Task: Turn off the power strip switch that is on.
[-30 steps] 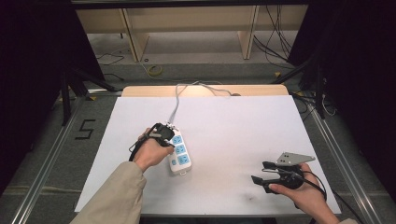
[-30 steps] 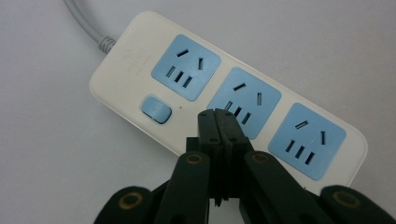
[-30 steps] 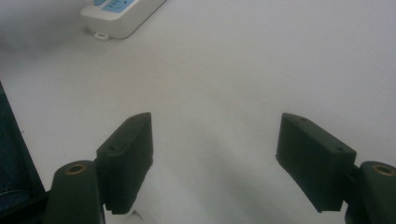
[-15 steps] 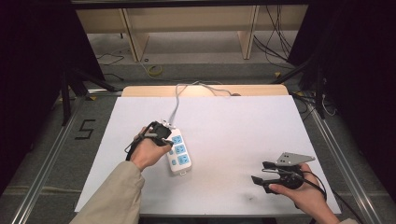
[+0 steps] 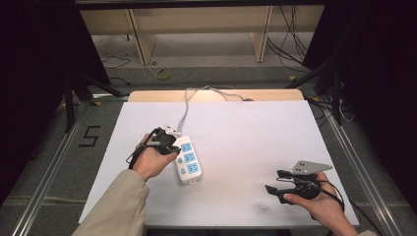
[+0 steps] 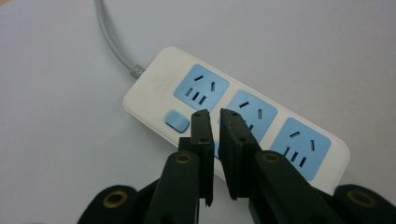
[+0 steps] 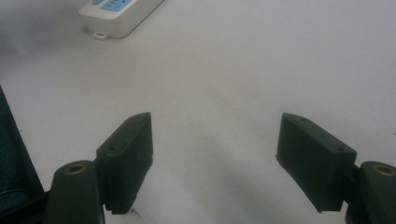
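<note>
Near edge, 4 o'clock: right gripper resting on white table, jaws spread wide, nothing between them. Further in, 9 o'clock of centre: left gripper nearly clenched, thin gap left, empty, tips poised over white power strip by blue switch. Beyond, 12 o'clock: grey cord running off far edge. Risks, judged: tips slipping off small switch into socket slots; off-centre press skidding unheld strip; cord tugging it round.

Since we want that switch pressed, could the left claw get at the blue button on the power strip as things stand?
Probably yes: the left claw, nearly shut, hovers over the power strip right beside the blue button, with nothing between them.
</note>
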A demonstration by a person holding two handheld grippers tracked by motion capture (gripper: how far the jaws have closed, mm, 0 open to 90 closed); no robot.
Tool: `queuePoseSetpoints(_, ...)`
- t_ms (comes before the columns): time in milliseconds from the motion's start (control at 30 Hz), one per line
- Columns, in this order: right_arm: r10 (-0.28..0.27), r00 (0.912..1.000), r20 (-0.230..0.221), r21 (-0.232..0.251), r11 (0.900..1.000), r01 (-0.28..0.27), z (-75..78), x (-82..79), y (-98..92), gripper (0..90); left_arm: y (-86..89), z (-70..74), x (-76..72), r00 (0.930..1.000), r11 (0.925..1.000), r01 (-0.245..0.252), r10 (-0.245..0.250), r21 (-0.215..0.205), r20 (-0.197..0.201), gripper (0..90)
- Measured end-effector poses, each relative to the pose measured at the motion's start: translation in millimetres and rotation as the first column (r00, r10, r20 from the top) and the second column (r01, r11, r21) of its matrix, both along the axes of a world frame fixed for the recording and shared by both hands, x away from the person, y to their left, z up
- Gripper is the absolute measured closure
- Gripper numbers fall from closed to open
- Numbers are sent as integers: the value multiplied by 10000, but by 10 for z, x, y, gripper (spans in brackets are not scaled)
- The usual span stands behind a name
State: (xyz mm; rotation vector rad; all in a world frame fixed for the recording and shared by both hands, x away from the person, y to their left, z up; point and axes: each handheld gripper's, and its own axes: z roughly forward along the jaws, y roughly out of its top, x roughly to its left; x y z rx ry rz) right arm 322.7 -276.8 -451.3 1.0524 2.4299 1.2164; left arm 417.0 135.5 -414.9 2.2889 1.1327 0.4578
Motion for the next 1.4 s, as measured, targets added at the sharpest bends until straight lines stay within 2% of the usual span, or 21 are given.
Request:
queuePoseSetpoints(133, -18, 10000, 22, 19, 10000, 18, 1, -1, -5, 274, 20, 11, -18, 9999, 9999, -21, 23, -135, 144, 794)
queuePoseSetpoints(267, -4, 10000, 20, 1, 10000, 4, 1, 1, -7, 274, 57, 26, -33, 9997, 9988, -70, 81, -486, 229, 760)
queuePoseSetpoints(467, -7, 10000, 28, 15, 10000, 7, 0, 0, -4, 274, 119, 40, -52, 9981, 9934, -166, 233, -1133, 578, 616)
queuePoseSetpoints(633, -25, 10000, 18, 24, 10000, 25, 1, 0, -4, 273, 153, 31, -75, 9964, 9895, -96, 216, -1441, 821, 531)
queuePoseSetpoints(933, -31, 10000, 43, 37, 10000, 31, 3, -1, -8, 272, 168, 22, -129, 9943, 9878, 107, 60, -1554, 1065, 408)
queuePoseSetpoints(1167, -14, 10000, 87, 26, 10000, 14, 7, -4, -10, 272, 206, -11, -175, 9905, 9900, 222, -29, -1396, 1374, 360)
queuePoseSetpoints(1400, -58, 9999, 111, 76, 10000, 57, 14, -8, -18, 272, 232, -53, -237, 9909, 9904, 378, -199, -1332, 1328, 318)
